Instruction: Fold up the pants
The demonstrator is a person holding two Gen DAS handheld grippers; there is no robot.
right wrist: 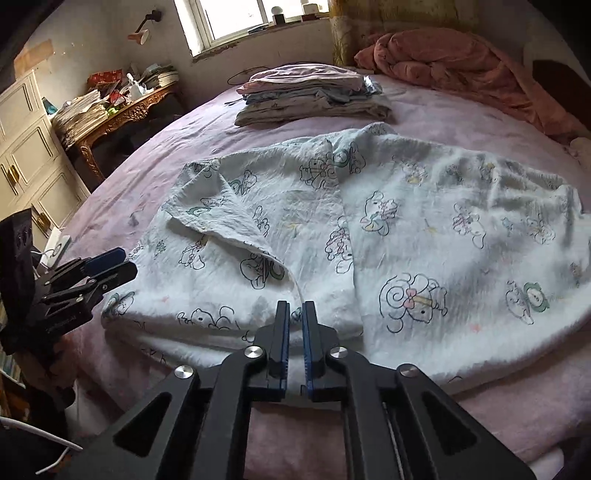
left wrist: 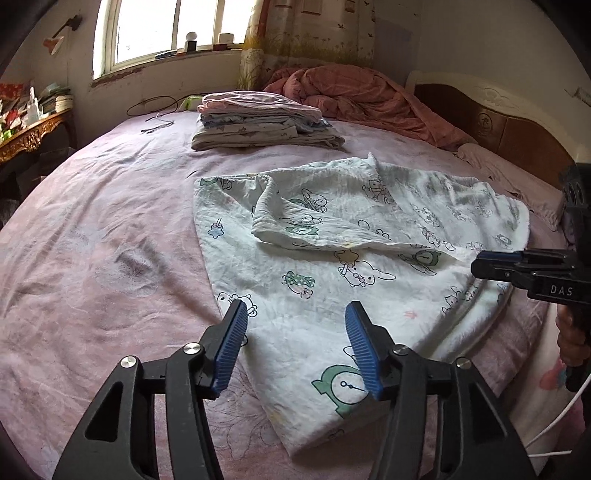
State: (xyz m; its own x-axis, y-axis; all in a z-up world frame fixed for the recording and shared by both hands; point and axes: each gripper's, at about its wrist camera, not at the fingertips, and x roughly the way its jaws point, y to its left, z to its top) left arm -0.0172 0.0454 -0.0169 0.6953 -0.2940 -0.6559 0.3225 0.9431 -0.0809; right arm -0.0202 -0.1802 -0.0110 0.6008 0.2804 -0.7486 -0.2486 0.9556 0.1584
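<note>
left wrist view: the left gripper hovers with its blue-padded jaws spread wide over the near end of the white cartoon-print cotton pants, holding nothing. the pants lie spread on the pink bed sheet — one leg folded across. the right gripper sits at the pants' edge, jaws nearly together with a narrow gap and no cloth between them. a stack of folded clothes rests beyond.

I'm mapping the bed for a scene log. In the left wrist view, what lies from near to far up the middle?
Left gripper → white cartoon-print cotton pants → stack of folded pastel clothes → bright window.
</note>
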